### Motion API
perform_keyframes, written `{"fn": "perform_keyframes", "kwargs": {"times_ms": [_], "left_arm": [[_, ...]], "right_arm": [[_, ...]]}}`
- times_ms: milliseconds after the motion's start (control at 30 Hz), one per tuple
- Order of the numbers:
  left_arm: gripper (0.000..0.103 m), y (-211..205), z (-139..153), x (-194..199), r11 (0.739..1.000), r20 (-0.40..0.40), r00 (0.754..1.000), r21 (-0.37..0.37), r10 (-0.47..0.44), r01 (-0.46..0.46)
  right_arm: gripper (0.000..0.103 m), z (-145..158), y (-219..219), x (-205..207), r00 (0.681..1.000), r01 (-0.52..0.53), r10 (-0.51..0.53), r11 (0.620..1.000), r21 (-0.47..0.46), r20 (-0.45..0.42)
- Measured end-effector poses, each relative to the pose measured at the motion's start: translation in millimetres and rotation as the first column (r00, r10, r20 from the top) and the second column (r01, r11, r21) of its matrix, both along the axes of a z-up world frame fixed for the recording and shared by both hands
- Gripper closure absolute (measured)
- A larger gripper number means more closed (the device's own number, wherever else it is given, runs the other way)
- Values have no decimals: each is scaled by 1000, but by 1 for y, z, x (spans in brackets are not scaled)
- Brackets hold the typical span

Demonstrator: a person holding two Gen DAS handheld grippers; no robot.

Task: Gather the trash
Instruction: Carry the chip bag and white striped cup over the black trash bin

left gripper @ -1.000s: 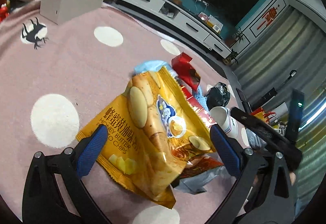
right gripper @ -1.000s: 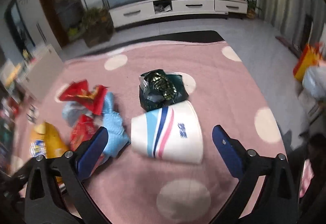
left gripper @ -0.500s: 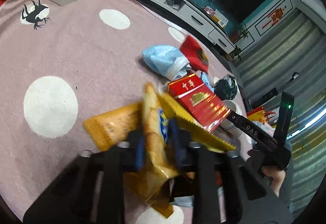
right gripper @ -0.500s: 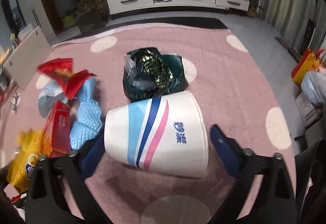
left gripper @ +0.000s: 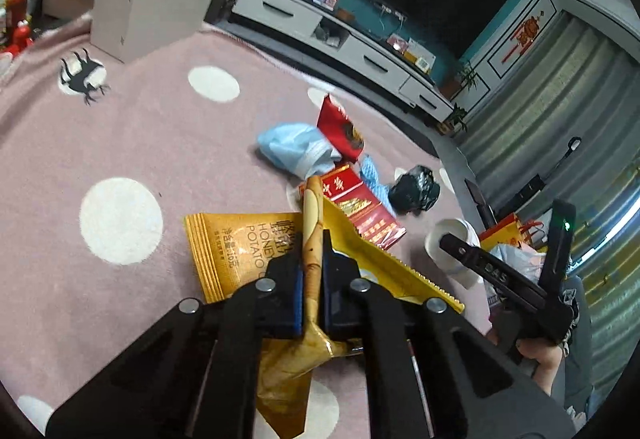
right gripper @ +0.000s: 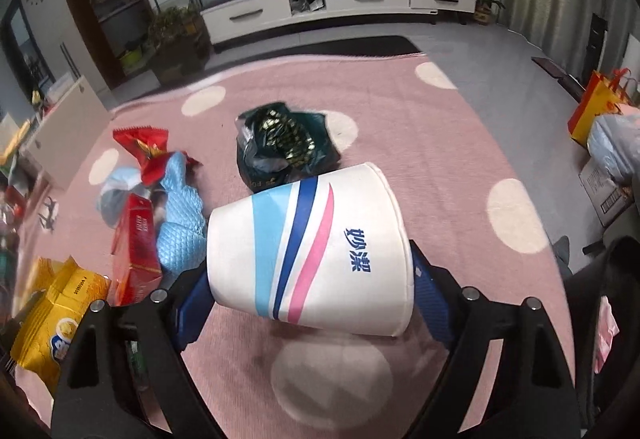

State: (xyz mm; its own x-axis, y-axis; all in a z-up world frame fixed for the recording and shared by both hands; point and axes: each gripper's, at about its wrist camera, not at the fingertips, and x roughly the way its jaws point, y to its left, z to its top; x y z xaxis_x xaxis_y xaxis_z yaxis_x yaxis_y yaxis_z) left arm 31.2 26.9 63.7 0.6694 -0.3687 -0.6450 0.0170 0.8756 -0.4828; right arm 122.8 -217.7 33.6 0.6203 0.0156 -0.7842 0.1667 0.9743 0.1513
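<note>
A: Left wrist view, item one?
B: Left gripper (left gripper: 311,289), jaws pinched tight on the folded middle of the yellow chip bag (left gripper: 256,251). The bag's ends splay to either side above the pink spotted rug (left gripper: 160,143).

A: Loose items beyond it?
B: Red carton (left gripper: 362,207) just past the bag; blue face mask (left gripper: 298,149); red wrapper (left gripper: 340,127); black crumpled bag (left gripper: 414,189). All on the rug, none collected.

A: Open room?
B: Bare rug to the left and ahead. White box (left gripper: 140,11) at the far rug edge, TV cabinet (left gripper: 320,23) beyond it, both well apart. The other tool stands at the right edge, near.

A: Right wrist view?
B: Right gripper (right gripper: 310,293), jaws wide, pads against both sides of the paper cup (right gripper: 310,247). The cup lies on its side, striped, mouth to the right; it appears gripped.

A: Remaining there?
B: Black crumpled bag just behind the cup, blue quilted pouch (right gripper: 180,223) and red carton to its left, close together.

A: Progress, as judged?
B: Early. Two pieces in hand, several left; no bin visible. Rug to the right is open, floor beyond its edge.
</note>
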Motion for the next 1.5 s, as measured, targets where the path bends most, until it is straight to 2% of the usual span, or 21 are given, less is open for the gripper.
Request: {"fn": "perform_keyframes", "kwargs": {"times_ms": [367,633,867,1033,1300,1500], "left_arm": [[95,-7,33,-25,1000,89,996,-17,-13,14],[95,-47,63,-47,996,182,979,3,-91,92],[95,-108,80,-63,981,263,948,-15,-181,191],[95,-166,80,-66,953,281,916,-11,-287,302],[95,-251,74,-67,894,281,861,-28,-423,448],[95,-316,59,-64,840,236,821,-34,-520,542]], "right_arm": [[18,36,-13,-57,993,73,-71,997,-21,99],[18,60,-35,-92,979,137,-136,991,1,154],[18,90,-66,-121,951,202,-194,979,-8,240],[18,102,-102,-144,921,292,-280,956,-7,270],[18,101,-168,-183,850,475,-464,880,21,249],[18,93,-199,-207,791,573,-566,818,43,232]]}}
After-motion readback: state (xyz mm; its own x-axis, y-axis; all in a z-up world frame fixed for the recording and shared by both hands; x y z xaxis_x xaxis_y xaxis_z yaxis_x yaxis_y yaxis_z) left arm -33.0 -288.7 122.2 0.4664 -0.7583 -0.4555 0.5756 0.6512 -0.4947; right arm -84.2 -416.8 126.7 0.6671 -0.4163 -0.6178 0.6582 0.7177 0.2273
